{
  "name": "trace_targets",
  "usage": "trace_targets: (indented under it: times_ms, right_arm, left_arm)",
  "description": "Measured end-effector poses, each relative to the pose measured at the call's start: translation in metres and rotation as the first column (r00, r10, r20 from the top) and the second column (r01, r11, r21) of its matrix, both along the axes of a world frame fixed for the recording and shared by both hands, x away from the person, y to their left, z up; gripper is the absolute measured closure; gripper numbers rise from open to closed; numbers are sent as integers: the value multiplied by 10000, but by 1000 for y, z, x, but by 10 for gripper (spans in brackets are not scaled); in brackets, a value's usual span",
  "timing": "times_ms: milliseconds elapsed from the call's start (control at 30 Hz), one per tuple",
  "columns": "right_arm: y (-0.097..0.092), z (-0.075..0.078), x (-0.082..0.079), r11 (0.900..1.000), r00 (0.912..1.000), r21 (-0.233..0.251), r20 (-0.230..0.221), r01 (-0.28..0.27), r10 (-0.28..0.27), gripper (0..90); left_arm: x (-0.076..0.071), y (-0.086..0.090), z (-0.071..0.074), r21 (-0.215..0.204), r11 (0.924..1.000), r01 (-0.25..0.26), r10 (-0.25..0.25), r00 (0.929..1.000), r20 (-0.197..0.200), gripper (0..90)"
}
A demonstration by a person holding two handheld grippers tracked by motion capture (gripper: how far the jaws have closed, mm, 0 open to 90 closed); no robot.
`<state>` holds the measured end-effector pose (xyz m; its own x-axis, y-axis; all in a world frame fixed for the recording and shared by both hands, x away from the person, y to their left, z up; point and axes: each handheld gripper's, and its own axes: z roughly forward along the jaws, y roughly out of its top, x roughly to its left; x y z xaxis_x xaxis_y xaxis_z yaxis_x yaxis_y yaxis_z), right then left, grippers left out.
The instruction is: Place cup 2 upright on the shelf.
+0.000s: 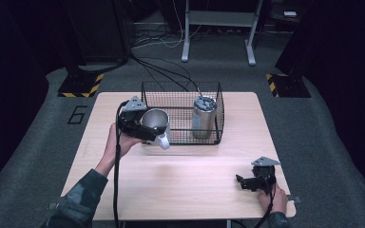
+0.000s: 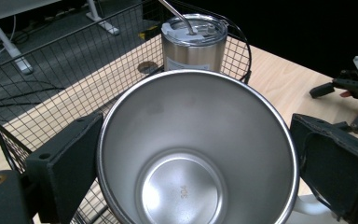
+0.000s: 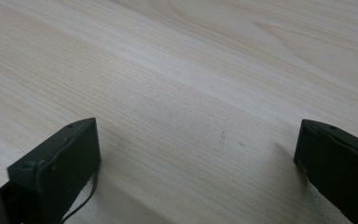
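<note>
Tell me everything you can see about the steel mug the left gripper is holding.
The mug is brushed stainless steel, open-topped and empty, with "304" stamped on its inside bottom. A white handle pokes out at its lower side. The left gripper clamps it between both black jaws, tipped so its mouth faces the cameras. It hangs at the front left corner of the wire basket, above the table; contact with the basket cannot be told.

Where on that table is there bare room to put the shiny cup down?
The light wooden table is bare in front of the black wire basket, between the two tongs. Inside the basket, the left half looks free; the lidded steel tumbler fills the right. The steel mug hangs at the basket's left front corner.
</note>
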<state>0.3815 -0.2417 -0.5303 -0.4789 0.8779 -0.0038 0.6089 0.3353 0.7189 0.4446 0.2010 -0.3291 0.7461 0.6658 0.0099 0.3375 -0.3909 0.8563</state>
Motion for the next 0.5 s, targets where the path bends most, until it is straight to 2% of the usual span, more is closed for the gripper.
trace_targets:
  times_ms: [200, 267, 300, 467, 500]
  right_arm:
    - [0, 0, 0, 10000, 10000, 3, 1, 4, -4, 0]
    - [0, 0, 0, 10000, 10000, 2, 1, 5, -5, 0]
    - [0, 0, 0, 10000, 10000, 2, 1, 5, -5, 0]
    - [0, 0, 0, 10000, 10000, 2, 2, 2, -2, 0]
    - [0, 0, 0, 10000, 10000, 2, 2, 2, -2, 0]
  left_arm:
    - [13, -3, -2, 35, 9999, -141, 141, 9998, -126, 59]
    - [13, -3, -2, 35, 9999, -141, 141, 9998, -126, 59]
    - [24, -5, -1, 49, 9995, -324, 325, 9993, -183, 59]
    - [24, -5, -1, 49, 9995, -324, 325, 9993, -183, 59]
    - [28, -6, 1, 48, 9993, -362, 363, 9991, -229, 59]
